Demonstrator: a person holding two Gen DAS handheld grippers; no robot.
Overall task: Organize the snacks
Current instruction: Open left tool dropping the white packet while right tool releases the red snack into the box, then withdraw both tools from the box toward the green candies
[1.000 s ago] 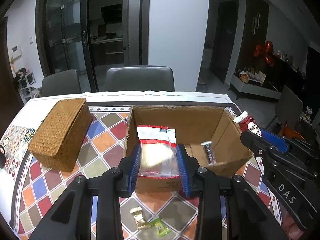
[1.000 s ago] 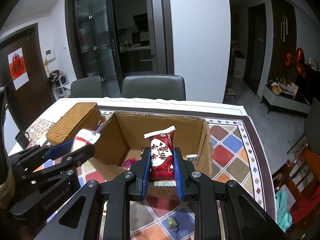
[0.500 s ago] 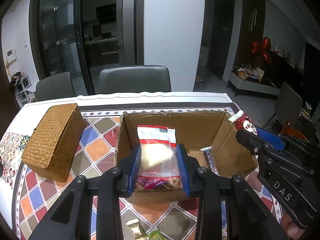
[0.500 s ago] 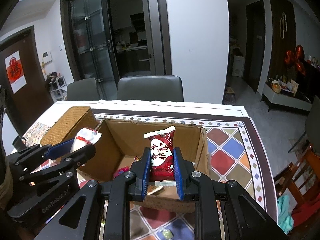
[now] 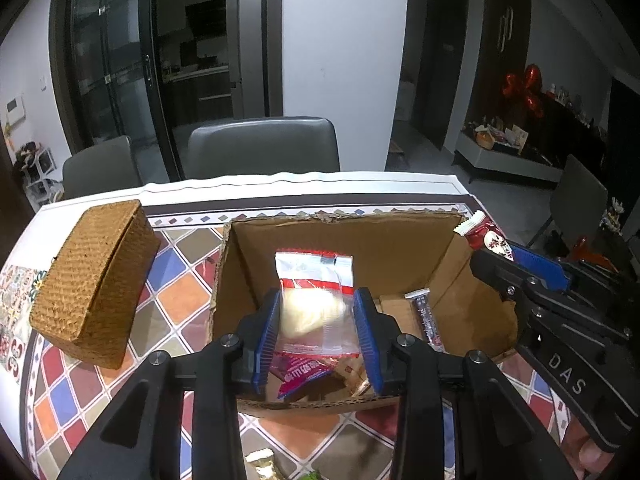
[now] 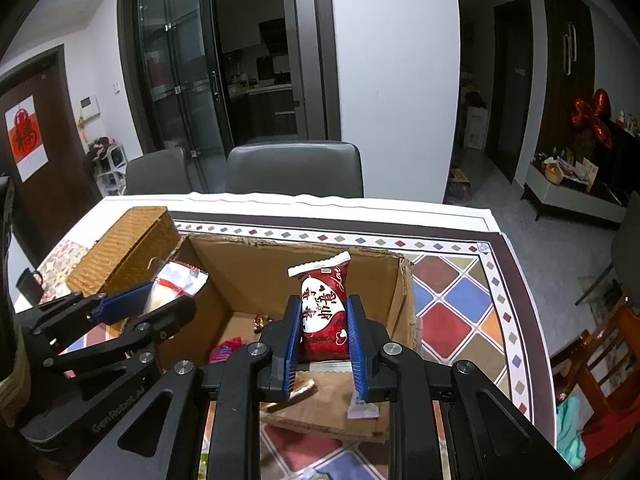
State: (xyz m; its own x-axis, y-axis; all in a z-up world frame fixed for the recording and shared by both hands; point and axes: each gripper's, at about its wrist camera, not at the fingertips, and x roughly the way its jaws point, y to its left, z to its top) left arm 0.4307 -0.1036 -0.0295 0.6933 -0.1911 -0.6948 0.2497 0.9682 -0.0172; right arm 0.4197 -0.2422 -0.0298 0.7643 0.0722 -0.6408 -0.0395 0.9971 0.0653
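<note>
Cardboard box (image 5: 472, 280) nearer both grippers now

I'm in the dining room of a home: my table (image 6: 460, 220) wears a cloth of coloured diamond tiles, with two grey padded chairs (image 6: 294, 168) pushed in at the far edge, centre of the frame. Behind them, glass sliding doors (image 6: 180, 80) at upper left open onto a dim kitchen with counters, and a red paper charm (image 6: 26, 138) hangs on a dark wooden door at far left. At far right, a low sideboard (image 6: 572, 196) carries household clutter beneath red foil balloons (image 6: 592, 114).
</note>
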